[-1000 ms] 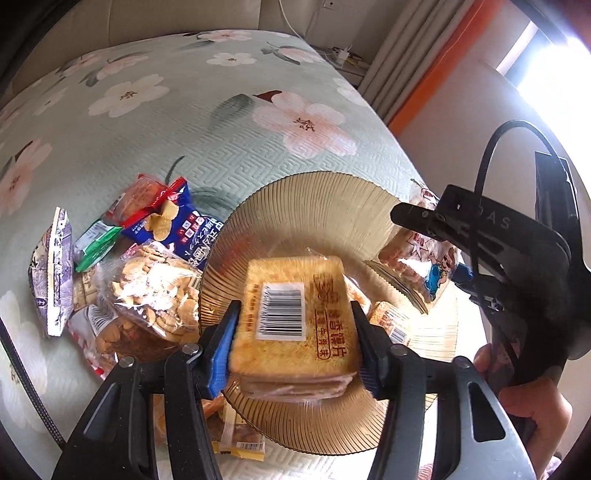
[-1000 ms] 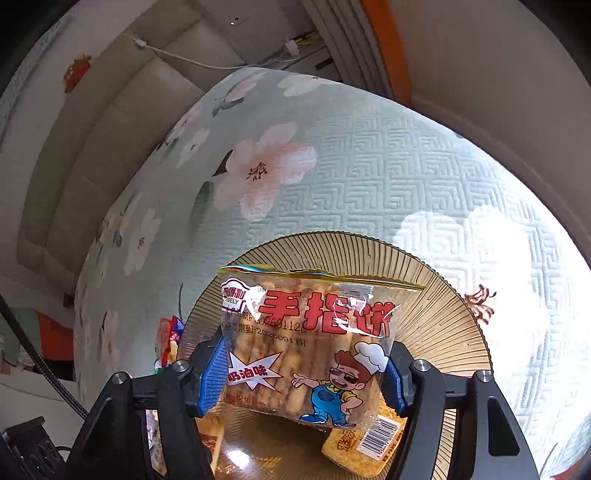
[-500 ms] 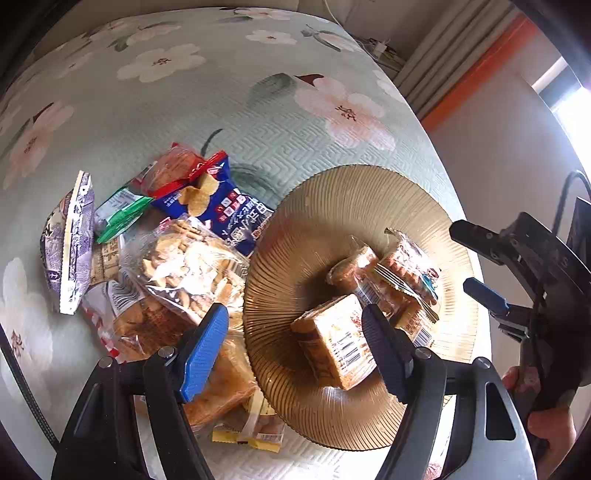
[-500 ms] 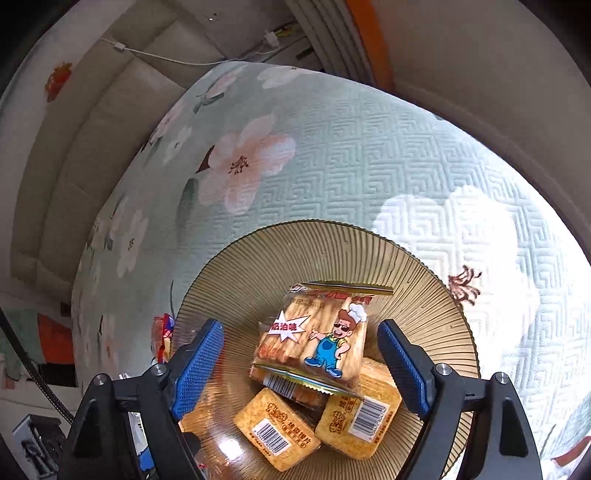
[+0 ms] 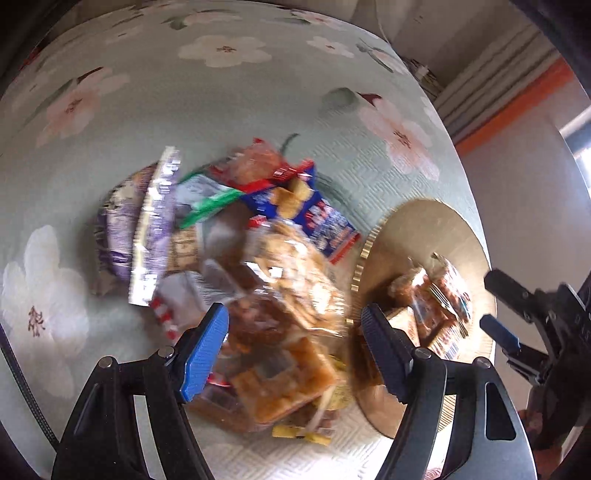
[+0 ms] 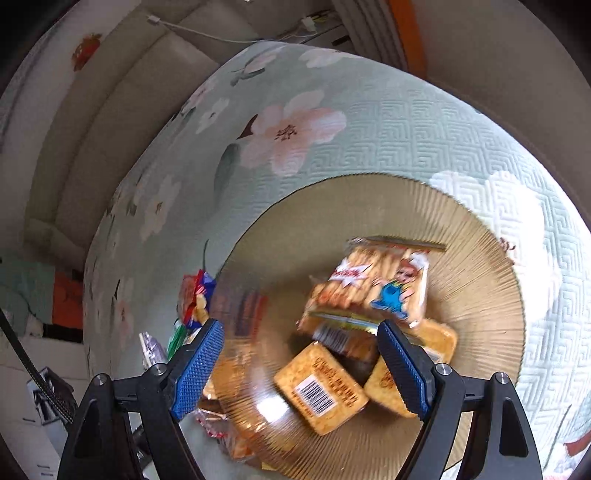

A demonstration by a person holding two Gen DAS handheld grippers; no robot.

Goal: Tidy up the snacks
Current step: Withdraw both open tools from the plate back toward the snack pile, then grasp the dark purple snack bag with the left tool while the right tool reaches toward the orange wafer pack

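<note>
A ribbed amber glass plate point(image 6: 480, 280) sits on the floral bedspread and shows at the right of the left wrist view point(image 5: 424, 229). On it lie a finger-biscuit bag point(image 6: 376, 280) and toast-slice packs point(image 6: 321, 391). My right gripper point(image 6: 301, 373) is open and empty above the plate. My left gripper point(image 5: 295, 350) is open and empty over a pile of loose snacks: a clear biscuit bag point(image 5: 295, 273), a blue cracker pack point(image 5: 314, 218), a purple bag point(image 5: 147, 229) and a green pack point(image 5: 207, 203). The right gripper also shows at the edge of the left wrist view point(image 5: 517, 317).
The green floral bedspread point(image 5: 184, 92) lies all around the pile and plate. A padded headboard point(image 6: 92, 129) and curtains with an orange strip point(image 5: 517, 92) stand beyond the bed. A cable and socket point(image 6: 303, 26) are near the far corner.
Both grippers let go of their packs, the toast pack and the finger-biscuit bag, onto the plate. My left gripper has since swung left over the snack pile. The right gripper shifted slightly.
</note>
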